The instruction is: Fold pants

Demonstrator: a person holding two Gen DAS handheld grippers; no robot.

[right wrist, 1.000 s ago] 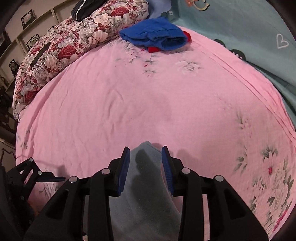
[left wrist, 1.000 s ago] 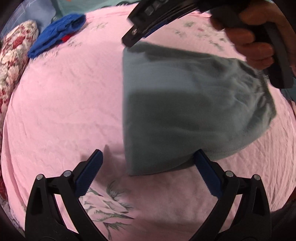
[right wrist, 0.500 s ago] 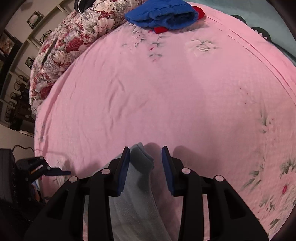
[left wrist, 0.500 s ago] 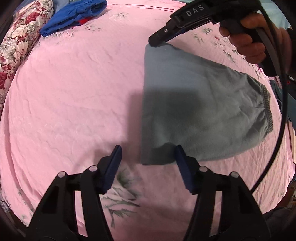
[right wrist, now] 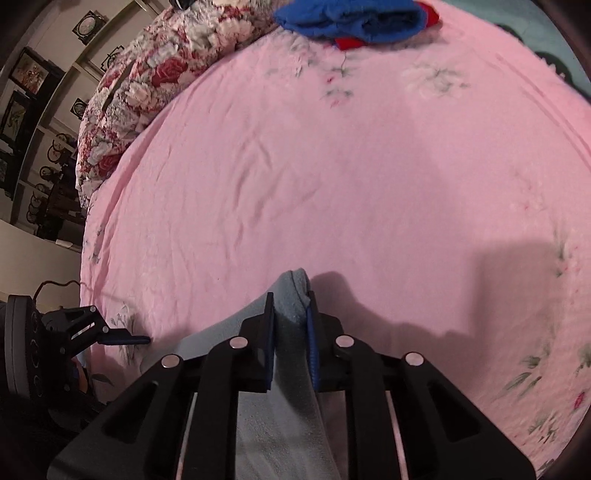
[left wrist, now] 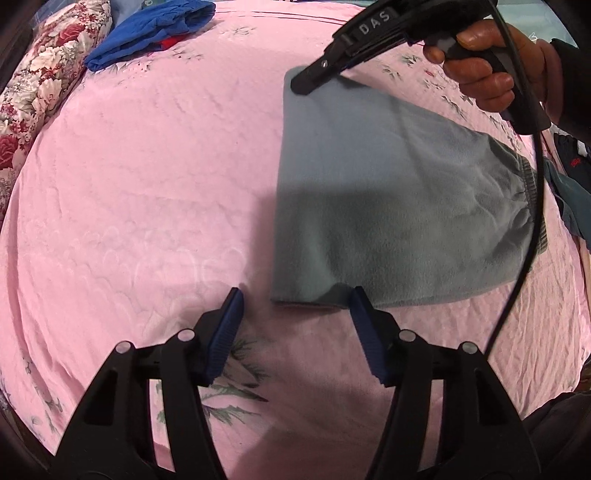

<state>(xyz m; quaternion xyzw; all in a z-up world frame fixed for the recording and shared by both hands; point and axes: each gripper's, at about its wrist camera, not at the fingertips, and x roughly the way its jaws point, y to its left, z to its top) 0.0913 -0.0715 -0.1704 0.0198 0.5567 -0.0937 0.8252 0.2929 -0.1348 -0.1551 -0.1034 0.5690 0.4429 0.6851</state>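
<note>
The grey fleece pants (left wrist: pixel 391 206) lie folded on the pink bedsheet (left wrist: pixel 147 177), waistband to the right. My left gripper (left wrist: pixel 295 299) is open and empty, its jaws on either side of the pants' near left corner, just short of it. My right gripper (right wrist: pixel 290 306) is shut on the far left corner of the pants (right wrist: pixel 291 295); it shows in the left wrist view (left wrist: pixel 306 83) with the hand holding it.
Folded blue clothing (left wrist: pixel 147 29) with a red piece lies at the far edge of the bed. A floral quilt (left wrist: pixel 40 81) runs along the left side. Dark clothes (left wrist: pixel 569 184) lie beyond the waistband at right.
My left gripper has drawn back from the pants' near corner and its jaws have narrowed. My right gripper has closed on the far corner. The pants now lie flatter.
</note>
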